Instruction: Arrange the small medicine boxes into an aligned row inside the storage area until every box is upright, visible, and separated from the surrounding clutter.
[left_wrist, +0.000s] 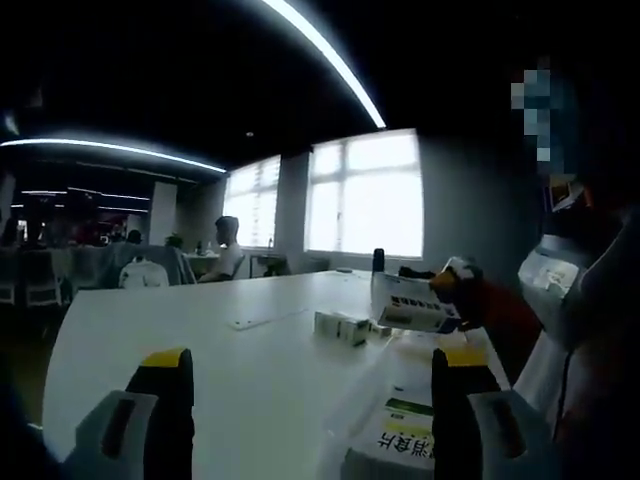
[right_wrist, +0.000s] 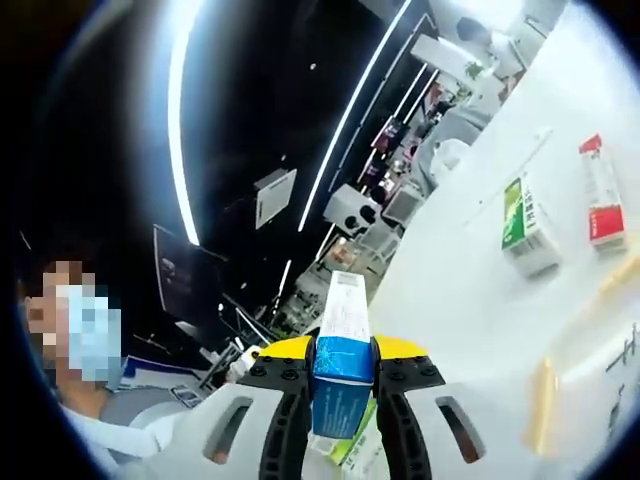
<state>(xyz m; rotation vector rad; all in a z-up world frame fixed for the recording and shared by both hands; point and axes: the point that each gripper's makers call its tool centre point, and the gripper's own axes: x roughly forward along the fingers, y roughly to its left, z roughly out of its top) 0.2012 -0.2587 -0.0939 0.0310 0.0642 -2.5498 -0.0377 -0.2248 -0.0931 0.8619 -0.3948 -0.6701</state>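
The right hand-held gripper (right_wrist: 342, 400) is closed on a blue and white box (right_wrist: 342, 370), pinched across its narrow faces with most of its length sticking out past the jaws; in the left gripper view that same box (left_wrist: 412, 303) is carried above the white bench (left_wrist: 200, 350), well clear of its surface. The left hand-held gripper (left_wrist: 310, 400) has its jaws spread wide with nothing between them, hovering low over the bench. Just beside its right jaw lies a green-labelled box (left_wrist: 400, 440) flat on its face. Beyond the held box, a small white box (left_wrist: 341, 327) lies on the bench. In the right gripper view a green and white box (right_wrist: 527, 225) and a red and white box (right_wrist: 602, 190) lie on the bench, near each other but not in line, neither clearly upright. No marked storage area can be made out. The main risk, as I judge it, is the long overhang: the box could pivot in the pinch when its end meets the bench and tip over instead of standing. Setting it down too close to the small white box could also knock that one askew.
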